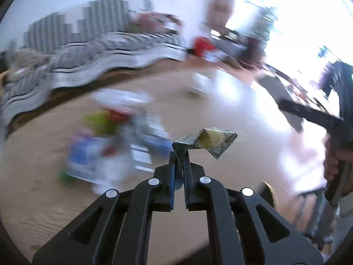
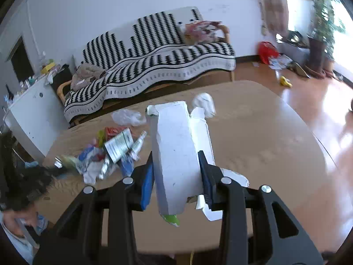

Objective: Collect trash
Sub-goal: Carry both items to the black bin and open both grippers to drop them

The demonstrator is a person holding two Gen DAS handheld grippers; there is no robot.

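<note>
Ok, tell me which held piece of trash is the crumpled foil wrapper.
The wrapper pinched in the left gripper; the right gripper clamps a white carton.

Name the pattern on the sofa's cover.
Black-and-white zigzag stripes on the sofa cover; clearest in the right wrist view.

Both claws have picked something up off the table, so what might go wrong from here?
The left gripper pinches only one crumpled end of the foil wrapper; most of it hangs free and might slip out. The right gripper holds the torn white carton at its sides, flaps loose, so it could tilt or drop onto the trash pile on the table.
</note>
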